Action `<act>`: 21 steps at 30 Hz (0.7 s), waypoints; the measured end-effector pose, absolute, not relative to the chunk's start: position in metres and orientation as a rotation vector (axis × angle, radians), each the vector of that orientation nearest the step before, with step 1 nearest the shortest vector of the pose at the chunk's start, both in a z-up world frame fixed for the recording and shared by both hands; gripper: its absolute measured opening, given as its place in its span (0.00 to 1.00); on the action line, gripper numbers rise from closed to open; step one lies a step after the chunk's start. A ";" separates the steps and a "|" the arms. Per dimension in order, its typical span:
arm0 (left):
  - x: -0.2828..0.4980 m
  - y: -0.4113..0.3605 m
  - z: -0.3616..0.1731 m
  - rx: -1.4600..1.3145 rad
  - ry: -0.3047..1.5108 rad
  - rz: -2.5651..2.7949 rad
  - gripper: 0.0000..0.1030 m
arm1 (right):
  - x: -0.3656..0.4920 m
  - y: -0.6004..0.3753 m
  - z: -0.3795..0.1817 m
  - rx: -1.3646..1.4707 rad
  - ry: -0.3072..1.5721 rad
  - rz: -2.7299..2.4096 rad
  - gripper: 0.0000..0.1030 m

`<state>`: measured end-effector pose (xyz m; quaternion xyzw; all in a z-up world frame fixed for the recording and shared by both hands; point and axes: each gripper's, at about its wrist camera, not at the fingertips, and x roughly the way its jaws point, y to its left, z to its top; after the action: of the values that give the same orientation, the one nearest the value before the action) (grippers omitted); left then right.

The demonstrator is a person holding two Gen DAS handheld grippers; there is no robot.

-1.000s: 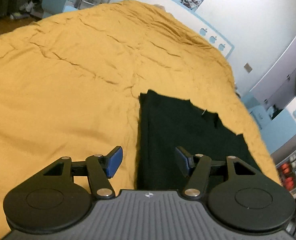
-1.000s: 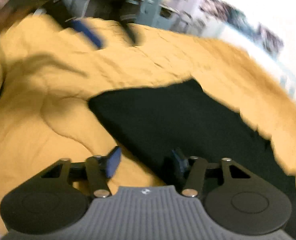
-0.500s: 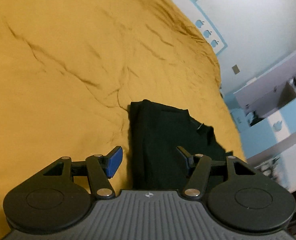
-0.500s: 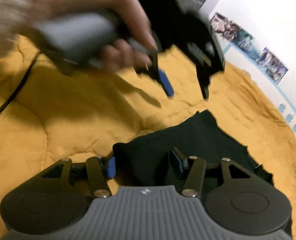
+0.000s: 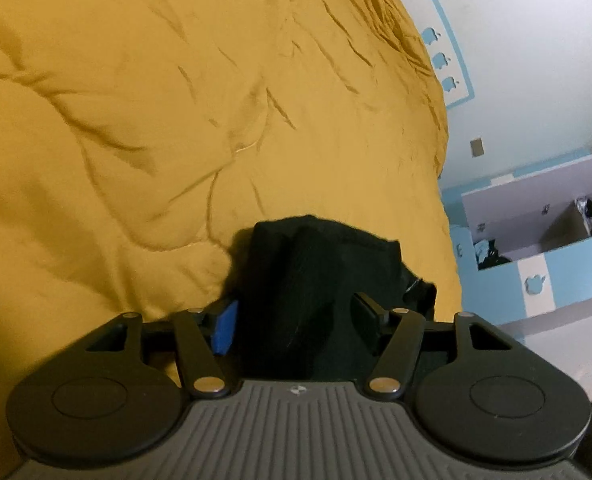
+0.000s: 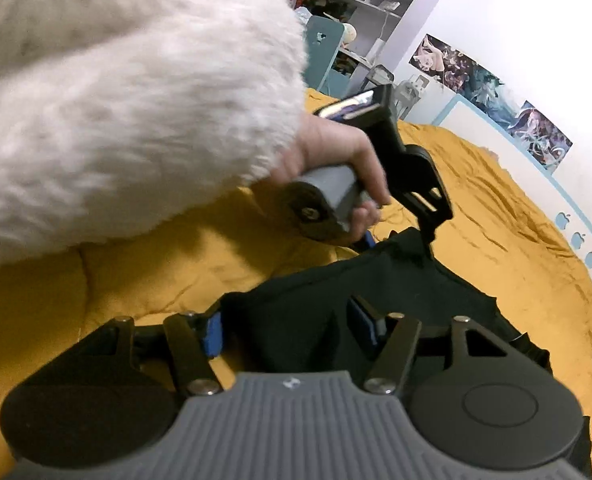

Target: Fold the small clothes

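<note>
A black garment (image 5: 320, 276) lies on the mustard-yellow bedspread (image 5: 176, 120). My left gripper (image 5: 296, 322) is open, its jaws straddling the garment's bunched far edge. In the right wrist view the garment (image 6: 376, 292) spreads out ahead, and my right gripper (image 6: 284, 328) is open with the garment's near corner between its jaws. The left gripper also shows in the right wrist view (image 6: 400, 240), held in a hand with a fluffy white sleeve (image 6: 136, 100), its tips down at the garment's far edge.
The bed's right edge drops off towards a blue and white cabinet (image 5: 536, 248). Shelves and a blue chair (image 6: 324, 52) stand beyond the bed. Posters (image 6: 488, 92) hang on the white wall.
Both grippers have come down and closer to the garment. The left one has moved onto its far edge, which now bunches between the jaws. The right one now straddles the near corner.
</note>
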<state>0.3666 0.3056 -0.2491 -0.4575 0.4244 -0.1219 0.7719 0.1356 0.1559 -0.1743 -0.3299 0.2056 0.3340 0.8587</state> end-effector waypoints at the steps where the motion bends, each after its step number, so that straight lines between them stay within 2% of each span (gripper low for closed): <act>1: 0.369 0.305 -0.250 -1.000 0.920 -0.264 0.66 | 0.137 0.156 -0.175 -0.685 0.433 0.702 0.56; 2: 0.369 0.305 -0.249 -1.007 0.913 -0.268 0.64 | 0.137 0.156 -0.175 -0.679 0.433 0.706 0.55; 3: 0.368 0.304 -0.249 -1.006 0.908 -0.264 0.55 | 0.138 0.156 -0.174 -0.675 0.431 0.710 0.52; 4: 0.367 0.304 -0.248 -1.001 0.903 -0.250 0.38 | 0.137 0.157 -0.174 -0.673 0.426 0.717 0.46; 6: 0.363 0.306 -0.251 -1.017 0.905 -0.207 0.27 | 0.128 0.155 -0.171 -0.659 0.410 0.729 0.28; 7: 0.361 0.306 -0.251 -1.039 0.894 -0.196 0.22 | 0.125 0.154 -0.169 -0.648 0.403 0.722 0.15; 9: 0.358 0.304 -0.246 -1.039 0.873 -0.192 0.15 | 0.127 0.149 -0.164 -0.603 0.401 0.716 0.10; 14: 0.358 0.292 -0.219 -0.984 0.842 -0.196 0.14 | 0.136 0.120 -0.140 -0.419 0.452 0.713 0.05; 21: 0.367 0.252 -0.170 -0.879 0.856 -0.167 0.14 | 0.148 0.058 -0.100 -0.201 0.466 0.639 0.05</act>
<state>0.3666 0.2518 -0.1699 -0.4118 0.4014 -0.0784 0.8143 0.1481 0.0578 -0.0998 -0.0978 0.2268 0.3107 0.9179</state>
